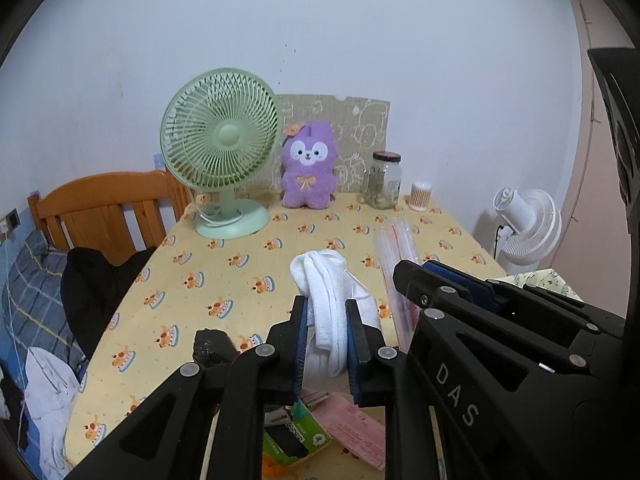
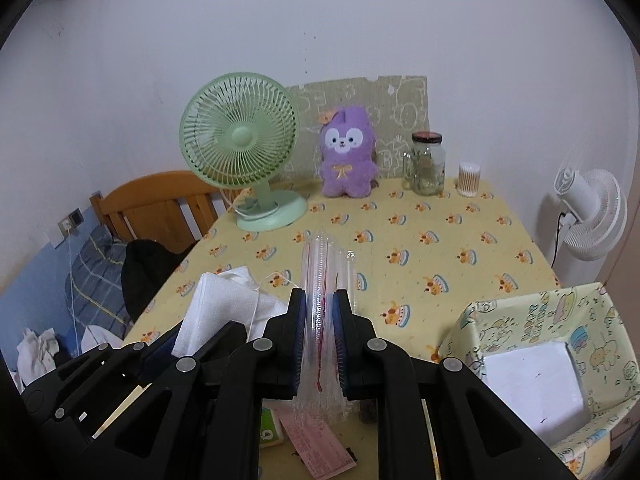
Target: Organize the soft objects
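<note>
In the left wrist view my left gripper [image 1: 326, 304] is shut on a folded white cloth [image 1: 328, 280] and holds it up above the yellow tablecloth [image 1: 224, 264]. Beside it on the right, my right gripper [image 1: 416, 270] grips a clear plastic zip bag [image 1: 394, 248]. The right wrist view shows that gripper [image 2: 320, 294] shut on the clear bag [image 2: 320, 264], which has a red seal line. There the white cloth [image 2: 228, 304] is at the lower left, in the left gripper [image 2: 176, 340]. A purple plush rabbit [image 1: 307, 168] [image 2: 349, 158] sits at the back of the table.
A green desk fan [image 1: 220, 144] stands back left, with a glass jar [image 1: 382, 180] and a cotton-swab tub [image 1: 420, 196] back right. A patterned open box [image 2: 560, 320] is near right. Papers [image 1: 356, 436] and a green packet [image 1: 292, 440] lie under the grippers. A white floor fan [image 2: 592, 216] stands off the table.
</note>
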{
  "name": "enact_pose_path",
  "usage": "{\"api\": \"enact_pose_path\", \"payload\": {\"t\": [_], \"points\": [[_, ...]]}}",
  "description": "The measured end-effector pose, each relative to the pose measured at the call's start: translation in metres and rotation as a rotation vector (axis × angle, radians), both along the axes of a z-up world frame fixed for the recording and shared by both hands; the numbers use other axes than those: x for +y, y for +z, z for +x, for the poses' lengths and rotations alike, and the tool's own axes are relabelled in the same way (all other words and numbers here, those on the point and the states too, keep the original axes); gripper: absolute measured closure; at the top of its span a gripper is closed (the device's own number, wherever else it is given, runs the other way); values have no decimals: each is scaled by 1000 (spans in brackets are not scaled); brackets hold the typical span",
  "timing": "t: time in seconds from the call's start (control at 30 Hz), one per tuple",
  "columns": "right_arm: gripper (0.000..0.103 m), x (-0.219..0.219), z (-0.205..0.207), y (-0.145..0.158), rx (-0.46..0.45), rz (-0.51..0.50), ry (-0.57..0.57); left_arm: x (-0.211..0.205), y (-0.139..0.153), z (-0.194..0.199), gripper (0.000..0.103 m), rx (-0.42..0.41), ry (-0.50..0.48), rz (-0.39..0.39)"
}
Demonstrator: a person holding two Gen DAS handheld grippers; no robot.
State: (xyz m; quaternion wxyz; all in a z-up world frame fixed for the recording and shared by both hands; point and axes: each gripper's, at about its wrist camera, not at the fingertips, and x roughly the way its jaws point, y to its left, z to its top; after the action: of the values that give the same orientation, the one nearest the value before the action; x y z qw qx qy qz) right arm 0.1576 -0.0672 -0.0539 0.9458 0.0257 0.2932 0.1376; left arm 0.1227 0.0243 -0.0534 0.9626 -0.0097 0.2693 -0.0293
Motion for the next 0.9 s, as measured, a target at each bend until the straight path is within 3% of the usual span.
{"api": "enact_pose_path", "payload": {"t": [0.43,0.9], "points": [[87,-21,-24,23,-63,3,-19,-22,21,-18,88,-59,-22,5],[87,-78,-37,33,-96,26,-117,-77,31,-20,88,-81,-98,32]]}}
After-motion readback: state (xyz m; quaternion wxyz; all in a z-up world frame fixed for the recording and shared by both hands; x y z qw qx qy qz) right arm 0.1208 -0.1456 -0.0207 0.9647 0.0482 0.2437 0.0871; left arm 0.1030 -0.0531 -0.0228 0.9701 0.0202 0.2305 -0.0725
